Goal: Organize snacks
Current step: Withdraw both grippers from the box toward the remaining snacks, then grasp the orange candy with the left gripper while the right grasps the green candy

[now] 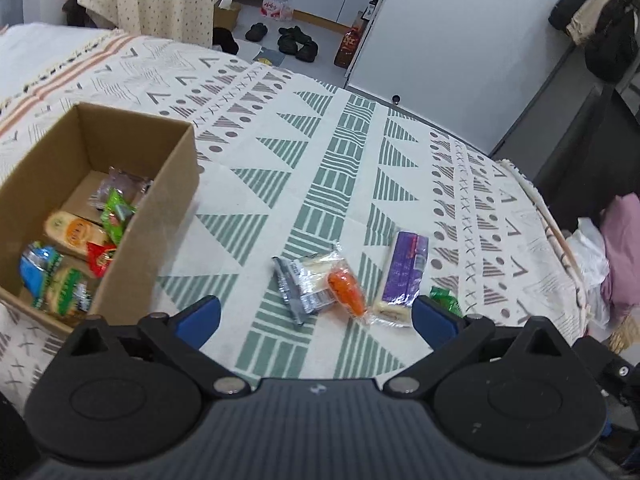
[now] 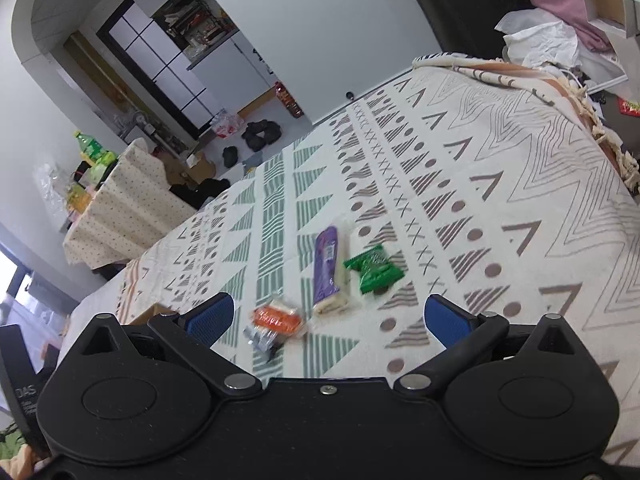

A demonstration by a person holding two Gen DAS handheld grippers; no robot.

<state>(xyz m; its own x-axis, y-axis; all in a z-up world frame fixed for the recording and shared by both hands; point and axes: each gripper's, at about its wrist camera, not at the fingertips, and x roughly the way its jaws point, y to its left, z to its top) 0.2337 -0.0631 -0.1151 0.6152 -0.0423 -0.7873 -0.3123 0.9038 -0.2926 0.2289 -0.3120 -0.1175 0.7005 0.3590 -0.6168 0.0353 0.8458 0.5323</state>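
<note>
Left wrist view: the left gripper [image 1: 316,316] hangs over the patterned cloth [image 1: 256,184] with jaws spread wide and empty. A cardboard box [image 1: 168,216] on its left already holds several snacks. Loose ahead lie a silver-and-orange packet [image 1: 320,284], a purple bar [image 1: 402,276] and a green packet [image 1: 446,298].

Right wrist view: the right gripper [image 2: 328,316] is likewise wide open, holding nothing, with the green packet [image 2: 374,270] and purple bar [image 2: 330,268] just ahead. Best to straddle one packet across its narrow width, clear of its neighbour
</note>
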